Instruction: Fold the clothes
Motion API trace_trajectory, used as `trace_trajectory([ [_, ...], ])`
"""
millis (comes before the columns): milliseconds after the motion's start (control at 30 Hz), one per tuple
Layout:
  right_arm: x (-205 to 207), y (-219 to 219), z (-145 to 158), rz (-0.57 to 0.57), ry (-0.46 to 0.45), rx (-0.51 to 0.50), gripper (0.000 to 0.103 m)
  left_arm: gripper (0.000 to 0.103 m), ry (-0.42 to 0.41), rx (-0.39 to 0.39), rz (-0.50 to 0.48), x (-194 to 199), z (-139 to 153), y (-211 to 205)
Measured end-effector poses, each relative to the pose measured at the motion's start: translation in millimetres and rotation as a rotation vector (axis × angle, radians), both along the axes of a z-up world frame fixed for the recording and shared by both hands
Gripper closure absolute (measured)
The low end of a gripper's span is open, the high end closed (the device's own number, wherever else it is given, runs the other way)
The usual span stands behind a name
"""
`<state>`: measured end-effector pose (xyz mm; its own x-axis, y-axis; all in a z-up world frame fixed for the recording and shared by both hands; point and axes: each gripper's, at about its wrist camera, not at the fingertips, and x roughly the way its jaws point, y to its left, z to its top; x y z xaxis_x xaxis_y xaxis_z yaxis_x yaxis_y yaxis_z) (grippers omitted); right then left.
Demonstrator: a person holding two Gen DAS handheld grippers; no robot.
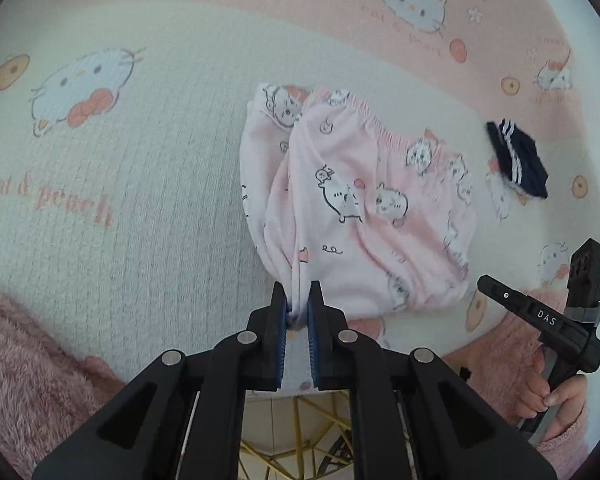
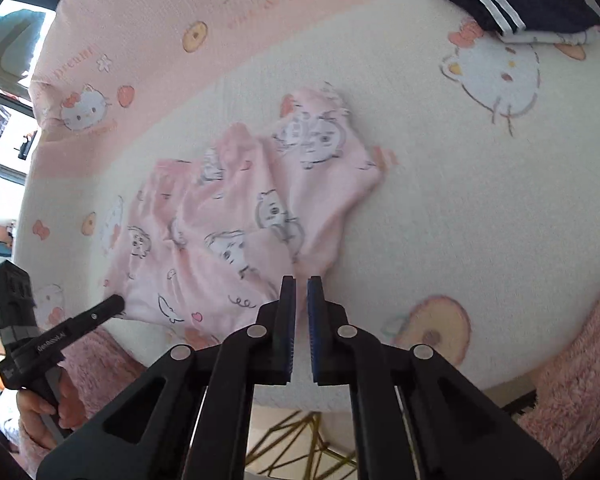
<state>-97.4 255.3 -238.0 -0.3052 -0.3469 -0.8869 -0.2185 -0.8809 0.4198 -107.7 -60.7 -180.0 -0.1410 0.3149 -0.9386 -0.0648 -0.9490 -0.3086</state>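
The pink pyjama trousers [image 1: 356,208] lie bunched in the middle of the left wrist view, on a cream and pink cartoon-cat cloth [image 1: 140,152] that covers the table. The left gripper [image 1: 298,300] is pinched tight on a gathered fold at the near edge of the trousers, and the cloth rises in a ridge from there toward the elastic waistband at the upper middle of the frame. In the right wrist view the right gripper [image 2: 301,296] has its jaws drawn together at the near corner of the trousers [image 2: 236,216]; motion blur hides whether fabric is caught between them. A folded navy garment with white stripes [image 2: 516,0] sits well apart at the upper right of that view. To the left of the trousers in the left wrist view the cloth is bare and wide. The near table edge runs just under both grippers, with gold-coloured wire legs [image 1: 300,440] and pale floor below. Fluffy pink sleeves [image 1: 24,368] fill the lower corners.
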Motion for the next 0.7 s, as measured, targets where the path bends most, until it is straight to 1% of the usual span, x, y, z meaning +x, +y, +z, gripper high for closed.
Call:
trace_trajectory([
  [33,5,0,-5,0.008,-0.021,0.027,0.098,0.090,-0.042,-0.008,0.008,3,-8,-3],
  [67,8,2,-7,0.000,-0.027,0.034,0.096,0.089,-0.073,-0.015,0.018,4,-14,-6],
  [133,13,5,-9,-0.015,-0.030,0.041,0.095,0.089,-0.038,-0.030,0.051,6,-8,-13],
  [167,12,4,0,-0.008,0.012,0.027,0.095,0.089,0.005,-0.041,0.033,5,0,-9],
  [233,6,-8,24,0.052,0.116,0.068,0.089,0.089,0.089,-0.060,-0.008,3,15,0],
  [267,0,-19,32,0.108,0.154,0.094,0.087,0.089,0.123,-0.043,-0.067,1,17,14],
  [333,-14,-48,38,0.244,0.181,0.104,0.084,0.089,0.183,-0.013,-0.182,-3,19,40],
  [400,-25,-77,27,0.381,0.169,0.085,0.084,0.089,0.143,-0.011,-0.283,-8,-2,69],
  [433,-26,-86,14,0.429,0.138,0.127,0.085,0.089,0.122,-0.023,-0.331,-10,-12,81],
  [467,-27,-95,2,0.477,0.107,0.169,0.085,0.089,0.093,-0.102,-0.363,-9,-24,83],
  [500,-29,-101,-9,0.516,0.084,0.205,0.090,0.090,0.072,-0.165,-0.390,-8,-33,84],
  [533,-29,-97,-11,0.523,0.094,0.215,0.092,0.090,0.086,-0.147,-0.391,-6,-30,76],
  [567,-29,-91,-12,0.522,0.103,0.236,0.092,0.091,0.065,-0.169,-0.365,-5,-30,66],
  [600,-29,-81,-8,0.487,0.108,0.297,0.095,0.091,0.064,-0.219,-0.335,-5,-29,56],
  [633,-28,-70,-4,0.453,0.113,0.358,0.094,0.091,0.069,-0.265,-0.309,-4,-26,48],
  [667,-28,-60,0,0.421,0.119,0.413,0.088,0.091,0.067,-0.261,-0.293,-4,-23,45],
  [700,-26,-53,3,0.402,0.129,0.434,0.084,0.091,0.074,-0.209,-0.293,-1,-17,48],
])
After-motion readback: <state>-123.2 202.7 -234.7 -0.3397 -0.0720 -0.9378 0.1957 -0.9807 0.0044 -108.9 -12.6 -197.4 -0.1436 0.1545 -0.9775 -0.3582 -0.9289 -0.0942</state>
